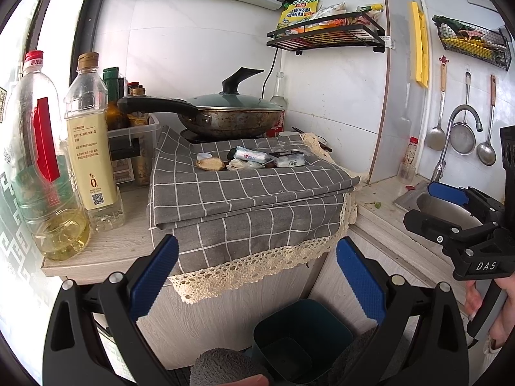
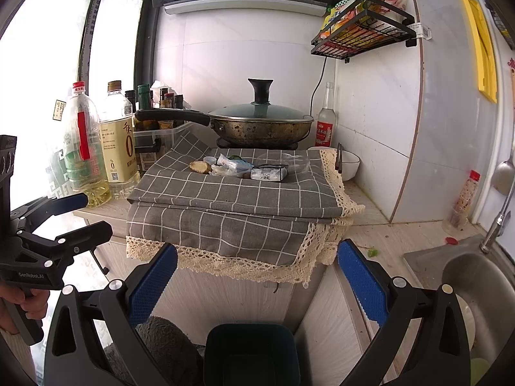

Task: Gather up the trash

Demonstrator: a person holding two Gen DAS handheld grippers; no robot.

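Both grippers are hanging wide open with nothing between their blue ribbed pads: the left gripper [image 1: 257, 276] and the right gripper [image 2: 257, 276] are each facing the cloth-covered block from in front of its lace hem, well short of the trash. From the left wrist view the right gripper [image 1: 463, 225] is showing at the right edge over the sink, held by a hand [image 1: 489, 305]; from the right wrist view the left gripper [image 2: 48, 225] is hovering at the left edge.

Trash is lying in a small cluster on top of the grey checked cloth [image 1: 251, 199], near its far edge and just in front of the wok: a knobbly piece of ginger [image 1: 210, 163], a crumpled white and blue wrapper [image 1: 250, 155] beside it, and a flattened small carton [image 1: 289, 159] further right. A clear plastic container [image 2: 285, 160] is sitting just behind the carton, its shape hard to make out.

A dark teal bin [image 1: 302, 337] with a squared mouth is standing on the floor below the counter, between and beneath each gripper's fingers.

A scorched metal wok [image 1: 225, 115] with a glass lid and black handle is sitting behind the trash. Two clear plastic oil bottles [image 1: 48, 160] are crowding the counter's left end, and a white bowl [image 2: 349, 164] is sitting just beside the cloth's right lace edge. To the right, pale wood-grain counter is running toward the steel sink [image 2: 476, 283].
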